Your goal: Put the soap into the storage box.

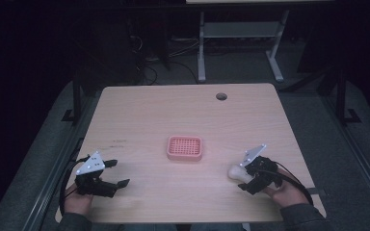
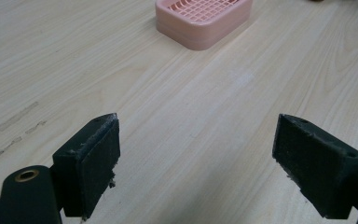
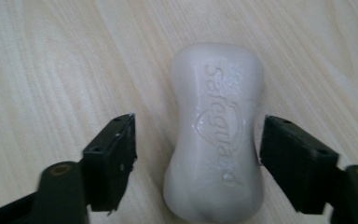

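A white soap bar (image 1: pixel 237 172) stamped "Safeguard" (image 3: pixel 219 135) lies flat on the wooden table (image 1: pixel 173 110) at the front right. My right gripper (image 1: pixel 244 177) is open around it, low over the table. In the right gripper view its jaws (image 3: pixel 198 140) flank the bar: the right one almost touches it, the left one stands a clear gap away. A pink soap dish (image 1: pixel 185 147) with a grid top sits at the table's centre. My left gripper (image 1: pixel 119 173) rests open at the front left with nothing between its jaws (image 2: pixel 198 140), pointing toward the dish (image 2: pixel 204 21).
A round cable hole (image 1: pixel 221 96) sits near the table's far edge. Faint scuff marks (image 2: pixel 16 119) show on the wood at the left. Beyond the table stand a white desk frame (image 1: pixel 241 43) and floor cables (image 1: pixel 144 72).
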